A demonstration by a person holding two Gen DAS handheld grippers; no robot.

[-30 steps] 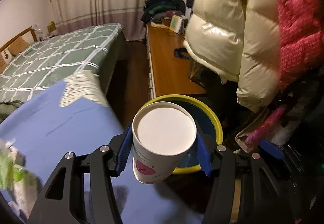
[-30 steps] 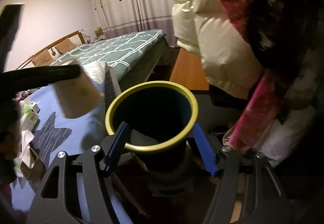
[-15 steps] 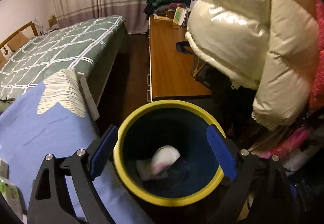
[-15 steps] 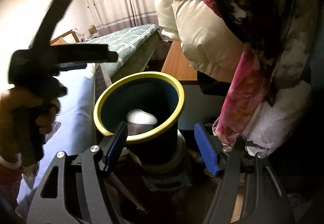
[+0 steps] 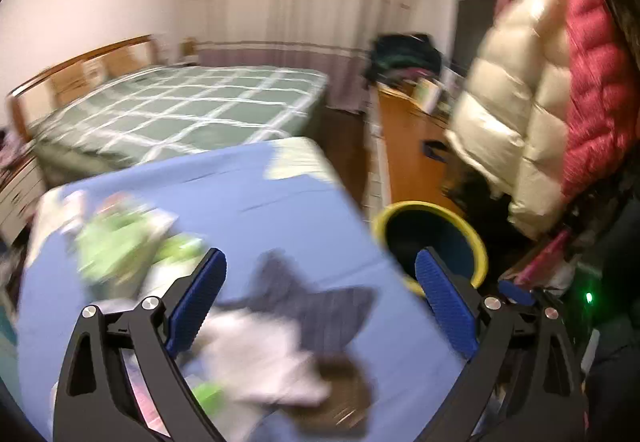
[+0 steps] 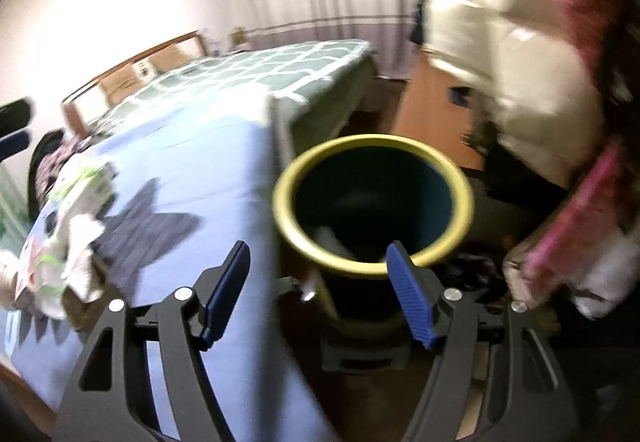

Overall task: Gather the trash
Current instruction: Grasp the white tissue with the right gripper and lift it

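My left gripper (image 5: 320,306) and right gripper (image 6: 320,290) both gape empty. Something pale already lies in the yellow-rimmed bin (image 6: 374,262) beside the table; white tissues (image 5: 260,366) and green wrappers (image 5: 120,242) remain on the blue tablecloth (image 5: 248,194), so I judge plenty left.

Bin (image 6: 374,198) mouth open; jackets (image 6: 520,90) crowd right.

The right gripper (image 6: 318,288) is empty, its blue fingers (image 6: 409,296) spread apart in front of the yellow-rimmed bin (image 6: 460,218). Something pale, possibly paper, lies inside the bin. Beside it, the blue-covered worktop (image 6: 208,170) carries blurred white and green litter (image 6: 76,218).
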